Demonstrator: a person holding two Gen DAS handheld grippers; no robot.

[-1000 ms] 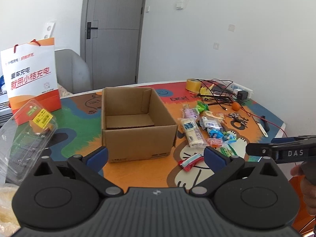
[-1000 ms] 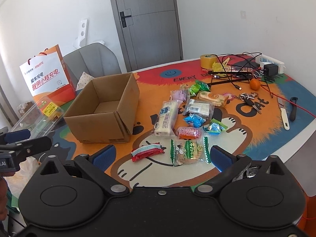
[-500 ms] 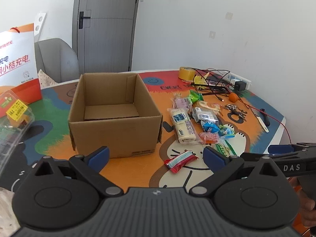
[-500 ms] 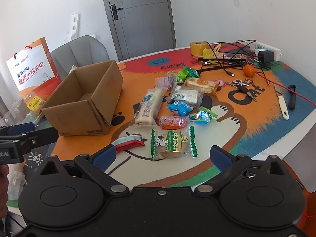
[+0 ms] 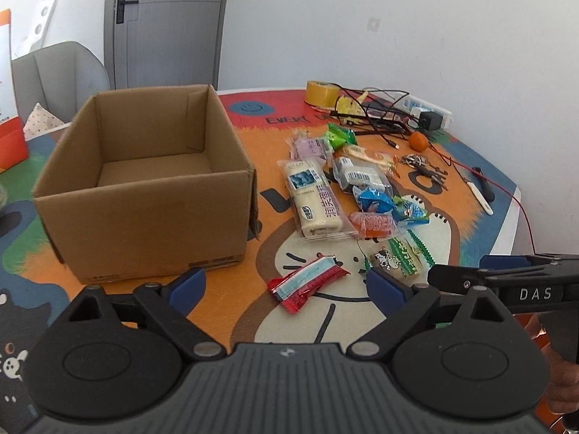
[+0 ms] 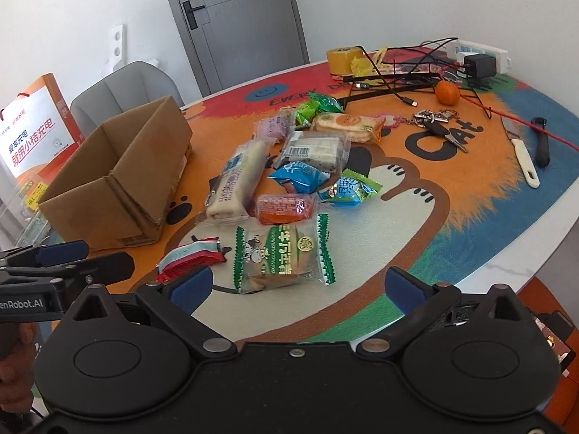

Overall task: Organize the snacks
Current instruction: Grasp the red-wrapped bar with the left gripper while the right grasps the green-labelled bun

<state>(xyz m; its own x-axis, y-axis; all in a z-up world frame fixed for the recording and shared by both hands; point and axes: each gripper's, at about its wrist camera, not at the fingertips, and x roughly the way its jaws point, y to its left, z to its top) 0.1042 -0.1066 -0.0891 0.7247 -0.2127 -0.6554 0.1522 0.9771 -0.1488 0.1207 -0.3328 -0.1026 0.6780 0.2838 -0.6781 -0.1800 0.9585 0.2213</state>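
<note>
An open, empty cardboard box (image 5: 144, 181) (image 6: 119, 177) stands on the colourful table mat. To its right lies a pile of wrapped snacks, among them a long white roll packet (image 5: 315, 199) (image 6: 235, 181) and an orange-pink packet (image 5: 372, 222) (image 6: 284, 208). My left gripper (image 5: 286, 285) hovers low over a red and blue packet (image 5: 307, 282) (image 6: 191, 255). Its jaws are closing, the packet lies between them, and the pads do not touch it. My right gripper (image 6: 296, 284) is open just behind a green and white packet (image 6: 282, 253) (image 5: 398, 256).
A tape roll (image 5: 320, 92), tangled cables (image 6: 398, 72), a power strip (image 6: 477, 52), a small orange (image 6: 447, 92), keys (image 6: 438, 123) and a knife (image 6: 521, 152) lie at the far right. An orange paper bag (image 6: 32, 137) and a grey chair (image 5: 58, 76) stand behind the box. The table edge (image 6: 524, 264) curves at right.
Both grippers came down and forward toward the snacks, which now look larger and nearer. The left gripper swung right, from facing the box to the red packet, and its jaws narrowed slightly.
</note>
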